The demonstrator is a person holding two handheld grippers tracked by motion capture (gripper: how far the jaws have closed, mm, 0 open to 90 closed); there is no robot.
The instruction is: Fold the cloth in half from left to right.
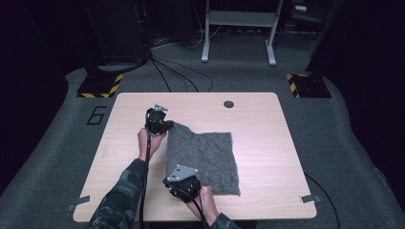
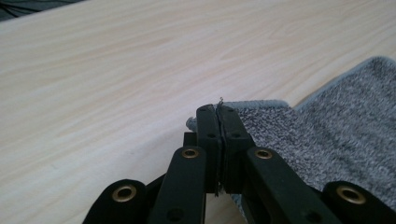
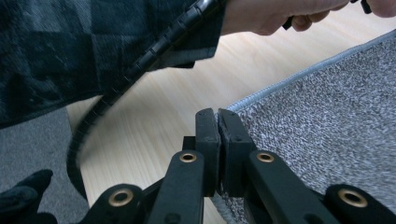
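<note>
Both corners of the grey cloth (image 1: 205,160) are pinched tight by the left gripper (image 2: 218,112) and right gripper (image 3: 217,116); should be lifted evenly, kept taut.

This looks like a lab or recording studio set up for tabletop trials. A plain light wooden table (image 1: 143,109) stands alone on grey carpet flooring (image 1: 47,157), with black curtains (image 1: 28,57) closing off the sides. Stand bases edged with yellow-and-black hazard tape (image 1: 100,86) sit at the table's far corners, loose cables (image 1: 176,71) run across the floor, a number six (image 1: 97,115) is marked on the carpet, and tape tabs (image 1: 310,198) mark the table's near corners.
</note>
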